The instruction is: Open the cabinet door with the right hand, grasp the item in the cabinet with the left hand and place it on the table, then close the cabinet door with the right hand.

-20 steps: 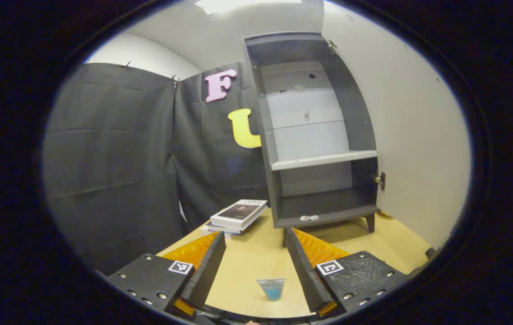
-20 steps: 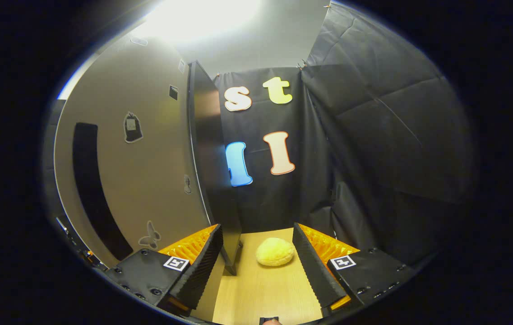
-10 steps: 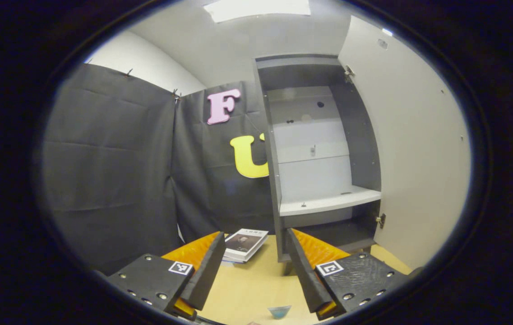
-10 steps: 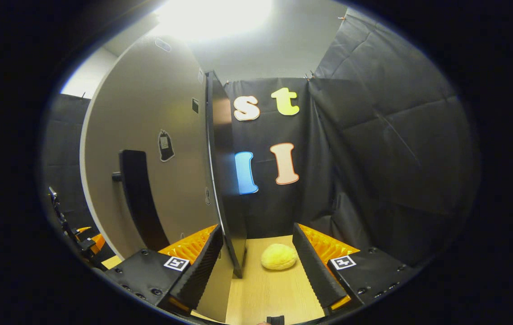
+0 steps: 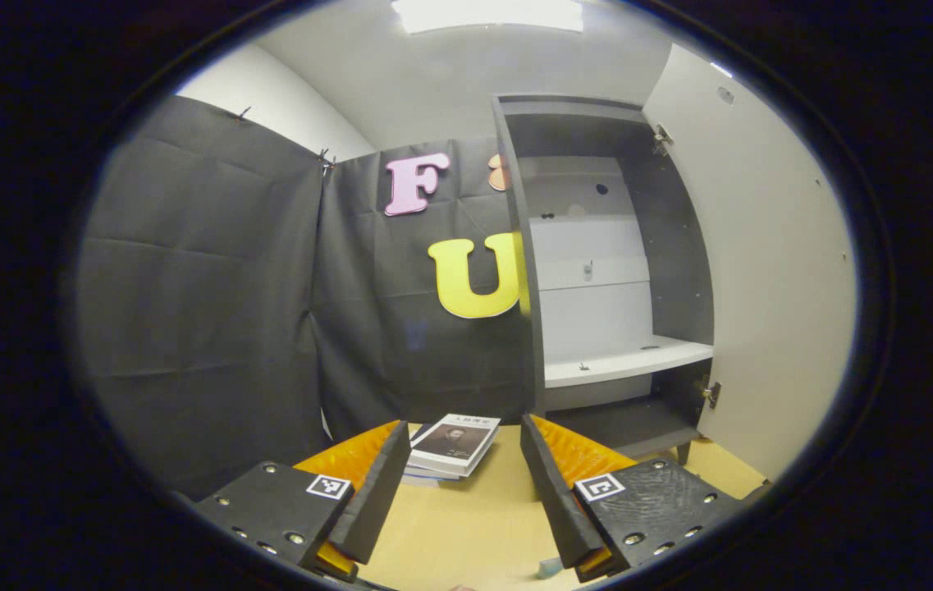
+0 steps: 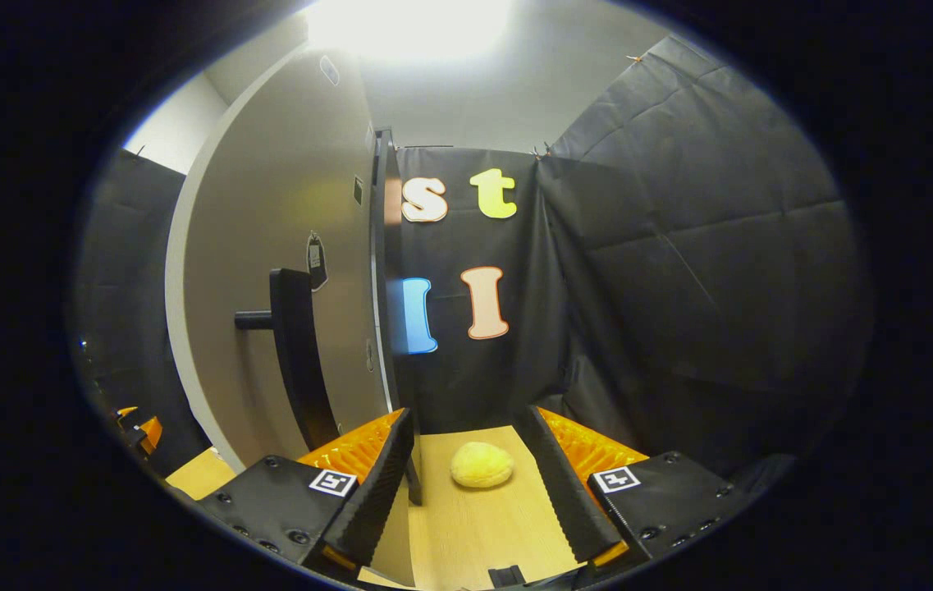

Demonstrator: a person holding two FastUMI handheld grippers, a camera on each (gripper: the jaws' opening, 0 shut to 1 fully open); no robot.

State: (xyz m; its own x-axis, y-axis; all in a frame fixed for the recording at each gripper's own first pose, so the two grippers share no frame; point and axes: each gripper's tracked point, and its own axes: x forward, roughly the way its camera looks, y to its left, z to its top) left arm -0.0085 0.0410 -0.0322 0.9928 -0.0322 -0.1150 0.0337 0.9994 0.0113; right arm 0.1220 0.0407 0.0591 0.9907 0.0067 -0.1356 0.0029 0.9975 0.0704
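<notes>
The dark cabinet stands open on the wooden table, its white shelf bare. Its pale door is swung out to the right. A small cup with blue inside sits on the table at the bottom edge of the left gripper view, mostly cut off. My left gripper is open above the table, holding nothing. In the right gripper view, the door's outer face and its black bar handle lie left of my right gripper, which is open, apart from the handle.
A short stack of books lies left of the cabinet. A yellow rounded lump rests on the table right of the cabinet, between the right fingers' lines. Black cloth walls close in behind and at both sides.
The left gripper has drawn back from the cup and turned left, so the cup slid to the view's bottom edge. The right gripper shifted, and the door handle came fully into sight.
</notes>
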